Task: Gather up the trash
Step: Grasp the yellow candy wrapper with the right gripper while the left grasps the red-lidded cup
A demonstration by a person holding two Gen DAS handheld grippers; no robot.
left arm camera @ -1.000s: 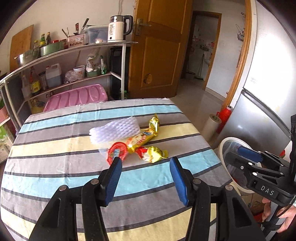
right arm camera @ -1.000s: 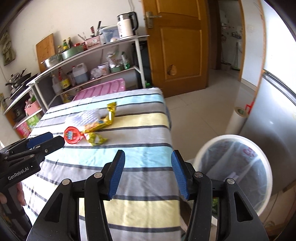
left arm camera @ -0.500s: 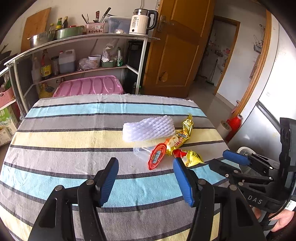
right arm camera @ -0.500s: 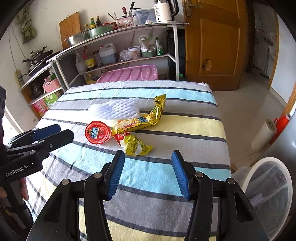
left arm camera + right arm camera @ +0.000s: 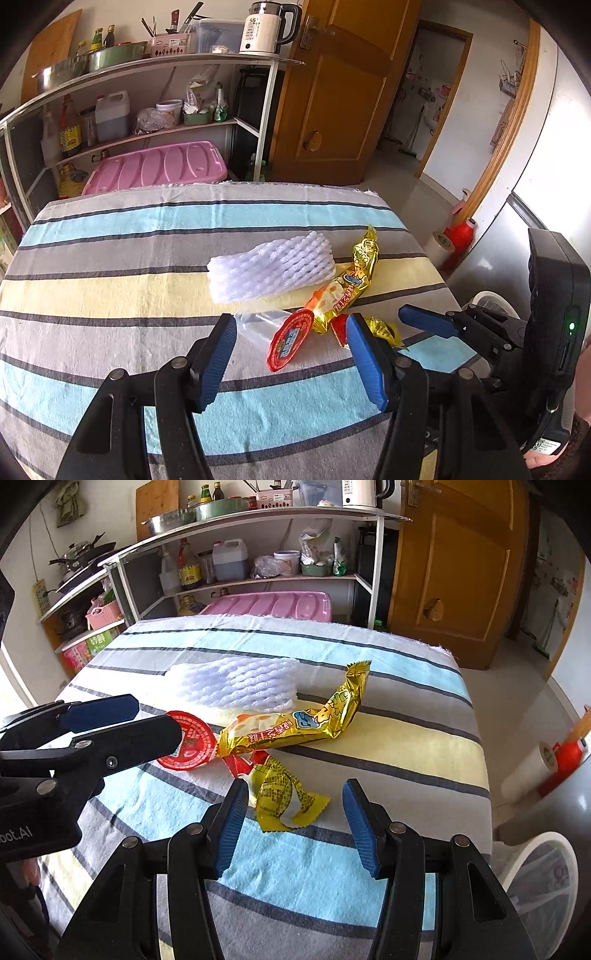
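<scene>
On the striped tablecloth point(image 5: 110, 254) lies a small heap of trash: a white foam net point(image 5: 271, 271) point(image 5: 236, 683), a long golden snack wrapper point(image 5: 351, 284) point(image 5: 295, 727), a clear cup with a red lid point(image 5: 290, 341) point(image 5: 192, 746) and a crumpled yellow wrapper point(image 5: 380, 328) point(image 5: 284, 797). My left gripper point(image 5: 291, 356) hovers open over the red-lidded cup, its pads clear of it. My right gripper point(image 5: 295, 825) is open too, with the crumpled yellow wrapper just ahead of its fingertips, untouched. In the right wrist view the left gripper point(image 5: 155, 718) reaches in from the left above the cup.
A white bin with a liner point(image 5: 543, 886) stands on the floor off the table's right corner. Behind the table are a metal shelf rack point(image 5: 166, 66) with bottles and a kettle, a pink lid point(image 5: 159, 166) and a wooden door point(image 5: 332, 103). A fridge point(image 5: 546, 206) is at the right.
Both grippers have come in closer to the trash heap. The right one swung from the bin side over the table. The left jaws stand slightly wider.
</scene>
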